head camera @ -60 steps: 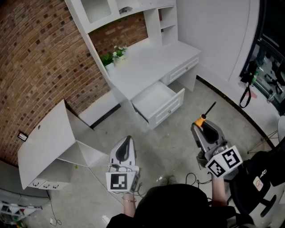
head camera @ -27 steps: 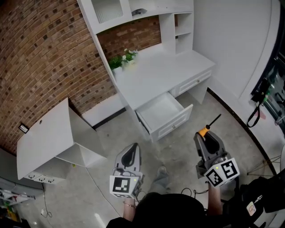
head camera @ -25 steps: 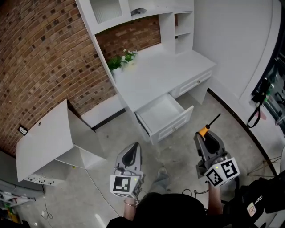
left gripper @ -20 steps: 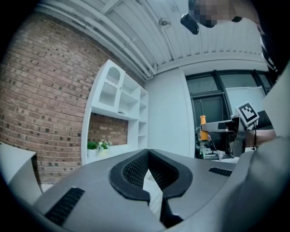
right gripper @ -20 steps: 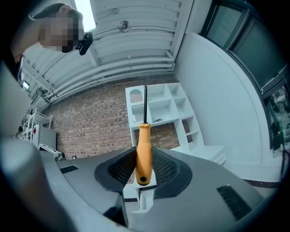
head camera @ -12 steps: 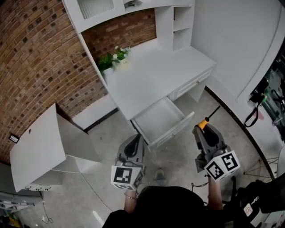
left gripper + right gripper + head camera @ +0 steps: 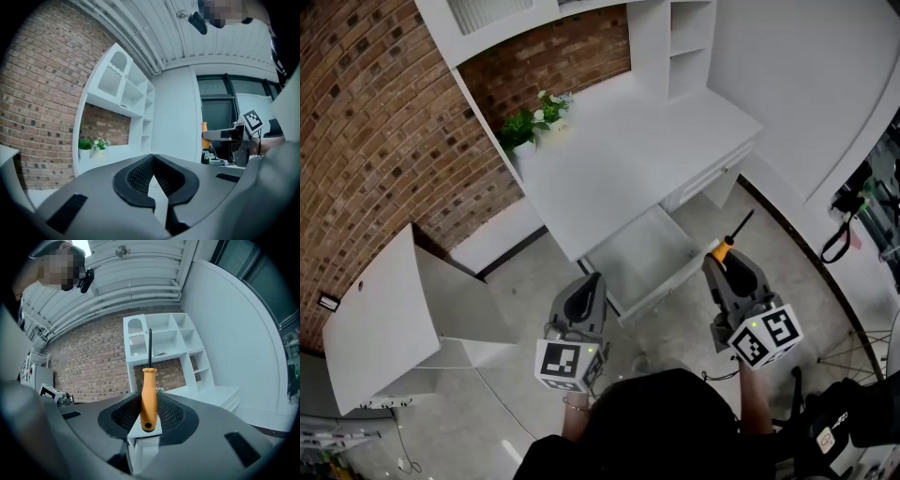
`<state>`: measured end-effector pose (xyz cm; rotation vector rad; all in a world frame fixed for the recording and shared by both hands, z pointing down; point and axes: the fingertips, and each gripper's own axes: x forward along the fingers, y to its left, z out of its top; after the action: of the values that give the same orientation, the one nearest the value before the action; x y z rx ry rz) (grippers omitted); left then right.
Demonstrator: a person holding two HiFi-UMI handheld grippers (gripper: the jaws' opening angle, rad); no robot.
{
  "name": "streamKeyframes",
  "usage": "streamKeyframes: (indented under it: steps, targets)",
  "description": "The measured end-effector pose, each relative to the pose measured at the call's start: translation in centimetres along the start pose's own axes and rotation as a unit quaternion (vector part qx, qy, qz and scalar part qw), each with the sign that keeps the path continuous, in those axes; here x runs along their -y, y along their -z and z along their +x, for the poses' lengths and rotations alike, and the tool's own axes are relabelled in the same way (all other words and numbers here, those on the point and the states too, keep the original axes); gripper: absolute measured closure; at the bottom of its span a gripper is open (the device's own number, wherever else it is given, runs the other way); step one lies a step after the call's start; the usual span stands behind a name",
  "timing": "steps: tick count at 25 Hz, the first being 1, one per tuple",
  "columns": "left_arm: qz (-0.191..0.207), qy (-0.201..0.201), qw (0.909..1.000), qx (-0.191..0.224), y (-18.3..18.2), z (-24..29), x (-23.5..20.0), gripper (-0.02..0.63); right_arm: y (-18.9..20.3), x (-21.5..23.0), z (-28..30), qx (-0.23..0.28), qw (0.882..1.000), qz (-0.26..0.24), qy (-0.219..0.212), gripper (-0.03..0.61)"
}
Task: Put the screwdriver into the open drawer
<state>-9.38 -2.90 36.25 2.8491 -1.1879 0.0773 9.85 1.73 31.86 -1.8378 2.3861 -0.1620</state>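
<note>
An orange-handled screwdriver (image 7: 149,397) with a black shaft (image 7: 150,347) stands upright between the pads of my right gripper (image 7: 149,414), which is shut on its handle. In the head view the screwdriver (image 7: 724,248) pokes out ahead of the right gripper (image 7: 722,262), just right of the open white drawer (image 7: 680,267) of the desk (image 7: 619,164). The drawer looks empty inside. My left gripper (image 7: 587,286) hovers at the drawer's near left corner. In the left gripper view its jaws (image 7: 152,159) are shut with nothing between them.
A small potted plant (image 7: 525,124) stands at the desk's back left against the brick wall. White hutch shelves (image 7: 689,37) rise at the back. A tilted white cabinet (image 7: 375,314) sits on the floor at left. Black cables and gear (image 7: 846,211) hang at right.
The person has stepped closer to the desk, so the open drawer now lies just ahead of both grippers. The right gripper keeps hold of the screwdriver; the left stays shut.
</note>
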Motion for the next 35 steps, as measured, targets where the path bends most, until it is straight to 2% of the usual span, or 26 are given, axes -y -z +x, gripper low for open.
streamKeyframes:
  steps: [6,12,21,29,32,35]
  targets:
    - [-0.015,0.008,0.9997,-0.019,1.7,2.1,-0.4,0.605,1.2,1.5,1.9,-0.02,1.0,0.008,-0.001,0.465]
    - [-0.039,-0.009,0.9982,-0.045,4.2,3.9,-1.2,0.604,3.1,3.0,4.3,-0.052,0.999,0.003,-0.011,0.465]
    - [-0.068,-0.041,0.9927,-0.09,7.5,8.3,-2.6,0.604,7.1,6.1,10.7,-0.128,0.989,-0.01,-0.074,0.465]
    - [-0.116,-0.078,0.9819,-0.128,11.2,12.7,-2.9,0.604,11.3,8.0,15.6,-0.203,0.963,-0.031,-0.173,0.465]
    - [-0.127,-0.091,0.9775,-0.142,12.6,13.7,-2.9,0.604,13.0,8.2,16.6,-0.23,0.948,-0.037,-0.217,0.465]
    - [-0.141,-0.108,0.9717,-0.156,14.1,14.4,-3.2,0.604,15.0,8.2,17.4,-0.262,0.928,-0.05,-0.261,0.465]
